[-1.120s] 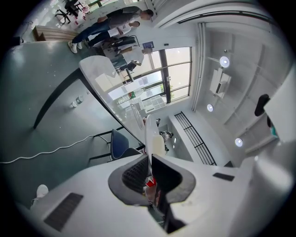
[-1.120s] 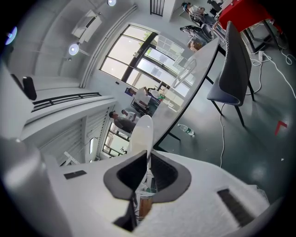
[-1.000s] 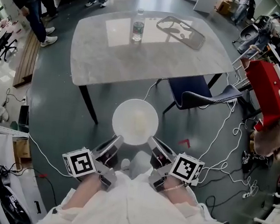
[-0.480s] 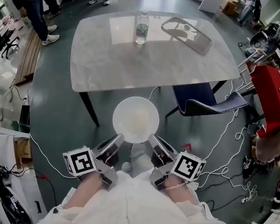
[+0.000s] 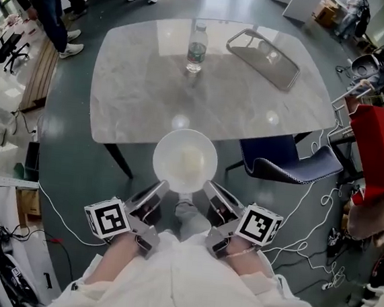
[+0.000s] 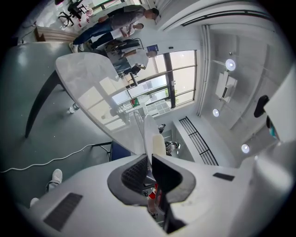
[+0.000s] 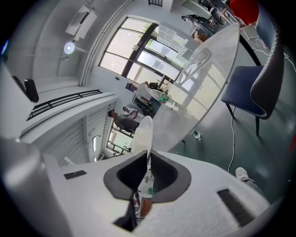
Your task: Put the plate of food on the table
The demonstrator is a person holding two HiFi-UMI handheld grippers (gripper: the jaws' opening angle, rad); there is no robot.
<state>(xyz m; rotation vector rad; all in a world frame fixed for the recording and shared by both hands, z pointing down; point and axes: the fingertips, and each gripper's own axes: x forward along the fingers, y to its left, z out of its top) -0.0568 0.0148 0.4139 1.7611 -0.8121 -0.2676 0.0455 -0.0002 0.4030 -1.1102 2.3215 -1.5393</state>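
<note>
Round white plate of pale food (image 5: 185, 161): near rim pinched thin by left gripper (image 5: 157, 192), right gripper (image 5: 211, 193); held beside grey marble table (image 5: 136, 97); risk: shallow rim grip slips, tilt spills food.

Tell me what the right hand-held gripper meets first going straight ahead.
Past the plate it grips, the right hand-held gripper would likely reach the near edge of the table; it may clear the top, height unclear.

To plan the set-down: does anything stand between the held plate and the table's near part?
Nothing visible does. The plate hangs at the near edge of the table, bare there; the bottle and metal tray stand farther back.
</note>
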